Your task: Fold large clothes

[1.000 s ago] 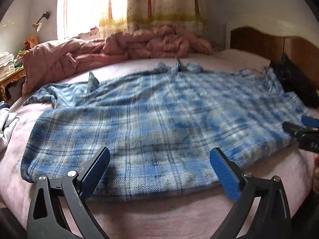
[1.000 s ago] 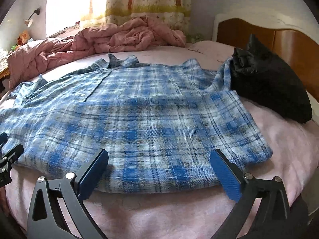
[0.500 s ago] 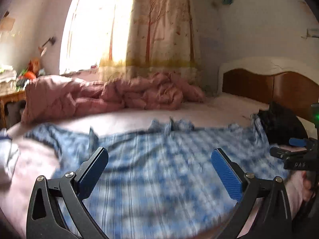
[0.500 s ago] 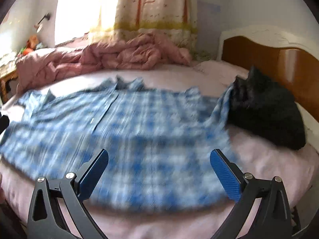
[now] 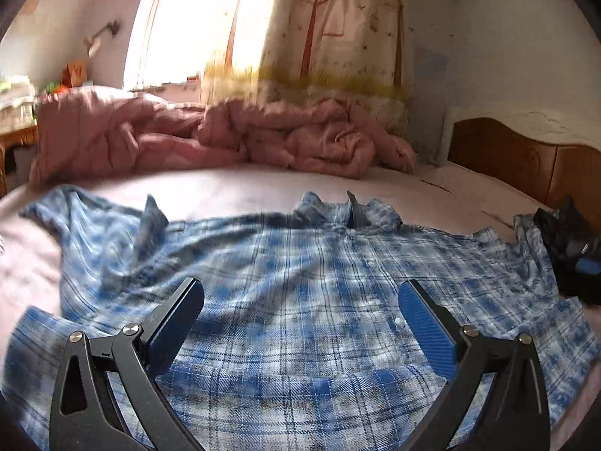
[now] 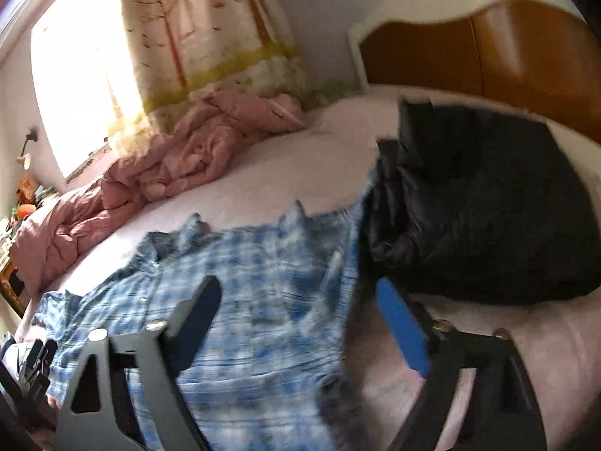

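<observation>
Here, both hand-held grippers (image 5: 300, 319) (image 6: 296, 323) gape, right closing, above soft, rumpled plaid shirt (image 5: 300, 263).

The left gripper (image 5: 300, 312) points forward and somewhat downward, its two black arms rising from 7 and 5 o'clock in its own view. Its jaws stand wide apart and level with each other, the blue pads (image 5: 426, 329) facing inward with nothing pinched between them. The right gripper (image 6: 296, 314) is rolled, so that in its view the left finger sits a little higher than the right one, and the whole frame tilts. Its jaws are closing, yet a clear gap remains and the pads (image 6: 402, 329) press on nothing. Seen from the right wrist, part of the left gripper shows at 8 o'clock, low at the edge.
</observation>
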